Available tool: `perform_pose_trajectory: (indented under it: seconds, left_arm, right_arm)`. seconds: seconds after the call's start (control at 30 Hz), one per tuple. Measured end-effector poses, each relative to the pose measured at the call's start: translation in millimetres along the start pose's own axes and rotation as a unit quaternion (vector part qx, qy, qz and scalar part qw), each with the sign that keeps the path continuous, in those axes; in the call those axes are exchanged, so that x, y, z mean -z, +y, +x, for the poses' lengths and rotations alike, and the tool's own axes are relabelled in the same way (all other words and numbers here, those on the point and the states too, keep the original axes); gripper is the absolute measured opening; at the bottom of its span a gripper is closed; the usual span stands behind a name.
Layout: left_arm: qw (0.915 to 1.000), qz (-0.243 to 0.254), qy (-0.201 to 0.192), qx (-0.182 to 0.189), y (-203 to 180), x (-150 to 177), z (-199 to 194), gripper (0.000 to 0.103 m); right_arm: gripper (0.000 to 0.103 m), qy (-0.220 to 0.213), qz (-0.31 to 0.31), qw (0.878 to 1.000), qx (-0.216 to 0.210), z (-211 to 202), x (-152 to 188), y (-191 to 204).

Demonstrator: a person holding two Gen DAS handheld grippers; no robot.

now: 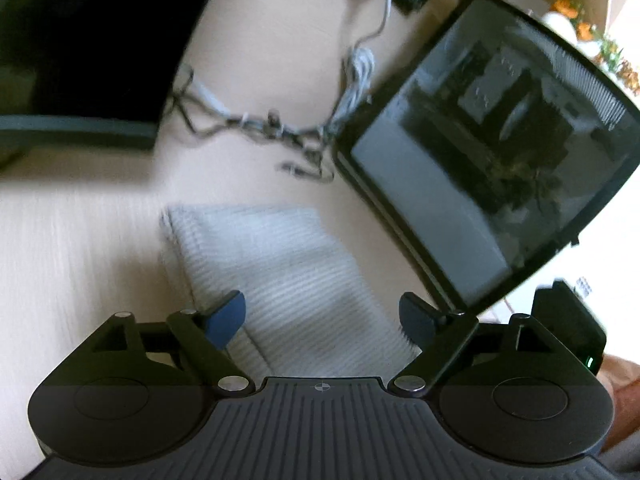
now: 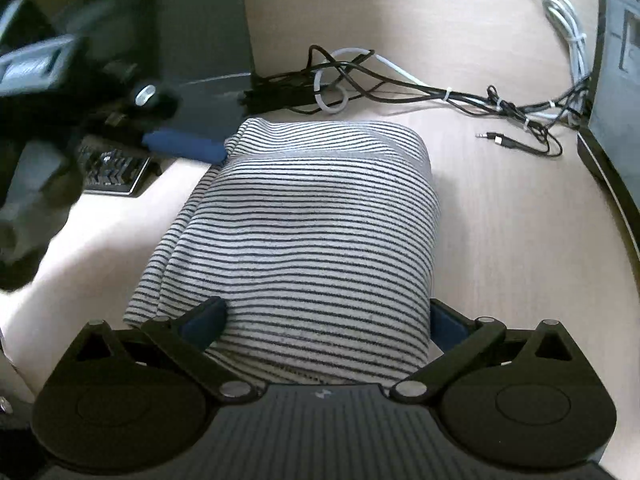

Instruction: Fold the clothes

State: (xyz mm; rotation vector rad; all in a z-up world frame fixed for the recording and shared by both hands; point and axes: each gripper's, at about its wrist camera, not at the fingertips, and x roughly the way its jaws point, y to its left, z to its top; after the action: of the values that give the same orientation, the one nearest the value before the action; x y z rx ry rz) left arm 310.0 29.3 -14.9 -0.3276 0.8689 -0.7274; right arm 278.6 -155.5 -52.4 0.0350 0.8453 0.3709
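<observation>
A folded shirt with white and dark stripes (image 2: 304,232) lies on the light wooden desk (image 2: 500,240). My right gripper (image 2: 326,320) stands open over its near end, with the fabric lying between and under the blue fingers (image 2: 208,318), which do not press on it. My left gripper (image 1: 321,320) is open too and hovers above the same shirt (image 1: 288,272), which looks blurred there. In the right wrist view one blue finger of the left gripper (image 2: 184,146) reaches the shirt's far left corner.
A tangle of black and white cables (image 2: 400,88) with a loose audio plug (image 2: 494,137) lies behind the shirt. A dark monitor (image 1: 488,140) leans at the right, a dark box (image 2: 192,40) stands at the back left, and a keyboard (image 2: 114,172) sits on the left.
</observation>
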Motion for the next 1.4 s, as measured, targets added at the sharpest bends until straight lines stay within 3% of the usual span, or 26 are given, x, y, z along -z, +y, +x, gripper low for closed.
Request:
perform_pose_trajectory:
  seconds: [0.17, 0.3, 0.37, 0.43, 0.57, 0.67, 0.73, 0.83, 0.9, 1.0, 1.1, 1.13, 1.17, 1.23, 1.33, 1.4]
  left_arm:
    - [0.9995, -0.011, 0.017, -0.025, 12, 9, 11, 0.086]
    - [0.9960, -0.051, 0.049, -0.056, 32, 16, 21, 0.093]
    - [0.9959, -0.074, 0.036, -0.038, 38, 20, 17, 0.091]
    - [0.9966, -0.064, 0.032, -0.041, 33, 20, 12, 0.089]
    - [0.9963, -0.067, 0.038, -0.037, 33, 21, 14, 0.091]
    - [0.9962, -0.071, 0.040, -0.030, 34, 20, 17, 0.091]
    - [0.9963, -0.070, 0.042, -0.029, 34, 20, 19, 0.091]
    - [0.9968, -0.063, 0.038, -0.032, 30, 18, 15, 0.085]
    - [0.9982, -0.048, 0.019, -0.032, 22, 12, 3, 0.067]
    - [0.9985, -0.046, -0.025, -0.011, 16, 0, -18, 0.066]
    - [0.9978, -0.063, -0.021, -0.006, 22, -8, -9, 0.065]
    - [0.9975, -0.069, -0.013, -0.011, 24, -9, -2, 0.060]
    - [0.9972, -0.073, -0.004, -0.015, 26, -10, 5, 0.045]
    - [0.9981, -0.060, -0.008, -0.008, 23, -12, 8, 0.044]
    - [0.9990, -0.039, -0.021, 0.007, 18, -16, 7, 0.043]
    - [0.9987, -0.047, -0.013, -0.012, 24, -16, 13, 0.041]
  right_arm:
    - [0.103, 0.026, 0.101, 0.993, -0.061, 3, 6, -18]
    - [0.103, 0.021, 0.115, 0.990, -0.077, 2, 9, -21]
    - [0.103, 0.008, 0.118, 0.990, -0.074, -4, 6, -25]
    - [0.103, -0.008, 0.120, 0.990, -0.070, -11, 3, -29]
    - [0.103, -0.091, 0.110, 0.989, -0.040, -40, -16, -40]
    - [0.102, -0.115, 0.112, 0.987, -0.011, -43, -36, -52]
    - [0.083, -0.117, 0.109, 0.987, 0.003, -31, -50, -61]
    - [0.070, -0.102, 0.130, 0.986, 0.002, 1, -69, -78]
    - [0.061, -0.080, 0.161, 0.984, -0.003, 24, -77, -90]
    - [0.060, -0.049, 0.190, 0.980, -0.028, 49, -79, -103]
    - [0.062, -0.018, 0.198, 0.978, -0.062, 65, -74, -106]
    - [0.055, -0.020, 0.197, 0.978, -0.068, 65, -74, -104]
    - [0.046, -0.022, 0.197, 0.977, -0.074, 65, -74, -102]
    - [0.038, -0.035, 0.189, 0.977, -0.089, 58, -76, -97]
    - [0.038, -0.066, 0.142, 0.984, -0.083, 36, -84, -86]
    - [0.038, -0.052, 0.122, 0.990, -0.048, 41, -83, -86]
